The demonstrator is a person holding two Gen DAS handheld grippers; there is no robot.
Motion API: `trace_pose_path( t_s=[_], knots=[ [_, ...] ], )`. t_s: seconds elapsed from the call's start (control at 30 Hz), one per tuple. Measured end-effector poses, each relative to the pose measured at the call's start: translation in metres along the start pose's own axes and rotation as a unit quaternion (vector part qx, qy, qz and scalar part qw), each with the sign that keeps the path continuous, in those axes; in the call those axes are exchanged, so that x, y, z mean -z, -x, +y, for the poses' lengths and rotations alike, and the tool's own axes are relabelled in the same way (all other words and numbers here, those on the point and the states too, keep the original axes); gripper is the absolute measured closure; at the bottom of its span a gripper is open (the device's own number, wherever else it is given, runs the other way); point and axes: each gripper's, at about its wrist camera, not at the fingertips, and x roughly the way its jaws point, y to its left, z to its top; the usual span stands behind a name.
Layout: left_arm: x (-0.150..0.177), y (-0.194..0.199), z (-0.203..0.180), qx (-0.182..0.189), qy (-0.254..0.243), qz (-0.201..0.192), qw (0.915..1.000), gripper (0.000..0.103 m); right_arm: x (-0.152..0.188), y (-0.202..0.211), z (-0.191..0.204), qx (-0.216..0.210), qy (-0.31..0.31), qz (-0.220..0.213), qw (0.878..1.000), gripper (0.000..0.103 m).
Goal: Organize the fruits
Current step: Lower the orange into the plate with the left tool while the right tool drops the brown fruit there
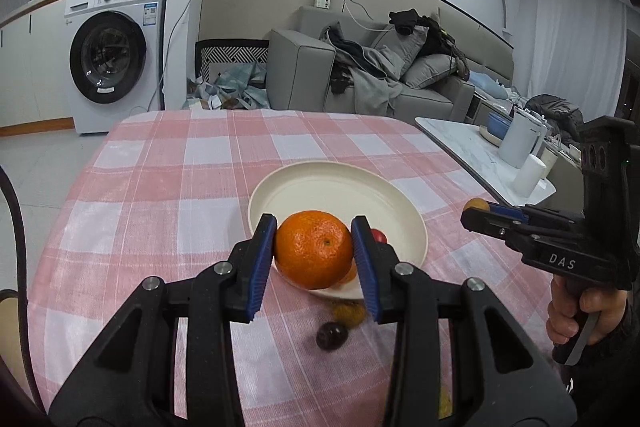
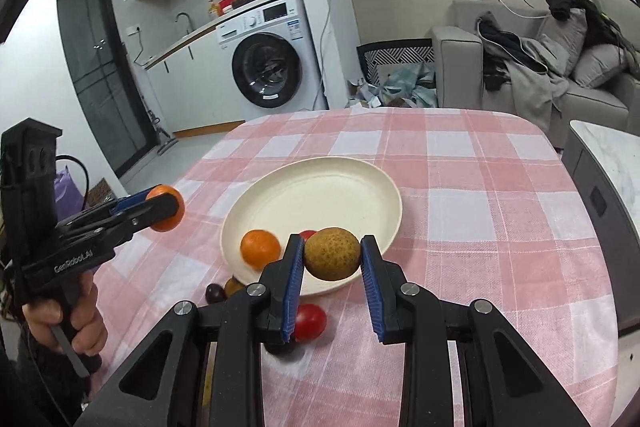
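Note:
My left gripper (image 1: pixel 314 247) is shut on an orange mandarin (image 1: pixel 313 248) and holds it above the near rim of the cream plate (image 1: pixel 320 191). My right gripper (image 2: pixel 332 259) is shut on a speckled brown-yellow fruit (image 2: pixel 333 253) above the plate's (image 2: pixel 320 191) near edge. In the plate lie another mandarin (image 2: pixel 260 247) and a small red fruit (image 2: pixel 307 235). On the cloth in front of the plate lie a red tomato (image 2: pixel 310 321), a dark plum (image 2: pixel 213 292) and a brown fruit (image 2: pixel 233 286). The left gripper also shows in the right wrist view (image 2: pixel 164 209), and the right gripper in the left wrist view (image 1: pixel 478 211).
The table wears a pink checked cloth (image 1: pixel 180 187). A white side table (image 1: pixel 472 151) with a kettle (image 1: pixel 520 139) and cups stands to the right. A grey sofa (image 1: pixel 360 67) and a washing machine (image 1: pixel 112 55) stand behind.

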Motion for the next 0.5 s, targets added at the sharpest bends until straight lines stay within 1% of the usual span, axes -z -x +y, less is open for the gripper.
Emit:
trace_pose_path(
  t_s=[0.07, 0.17, 0.27, 0.5],
  knots=[
    [-0.002, -0.006, 0.001, -0.007, -0.001, -0.002, 1.0, 0.067, -0.003, -0.006, -0.001, -0.002, 0.002, 0.002, 1.0, 0.074],
    [-0.005, -0.019, 0.004, -0.002, 0.003, -0.002, 1.0, 0.067, -0.004, -0.018, -0.002, 0.002, 0.0, 0.006, 1.0, 0.074],
    [-0.008, -0.036, 0.005, -0.011, -0.004, 0.0, 0.9999, 0.067, -0.006, -0.031, -0.003, 0.004, 0.0, 0.014, 1.0, 0.074],
    [-0.011, -0.075, 0.01, -0.012, -0.003, 0.02, 0.9997, 0.067, -0.007, -0.054, -0.01, 0.004, -0.004, 0.028, 1.0, 0.074]
  ],
)
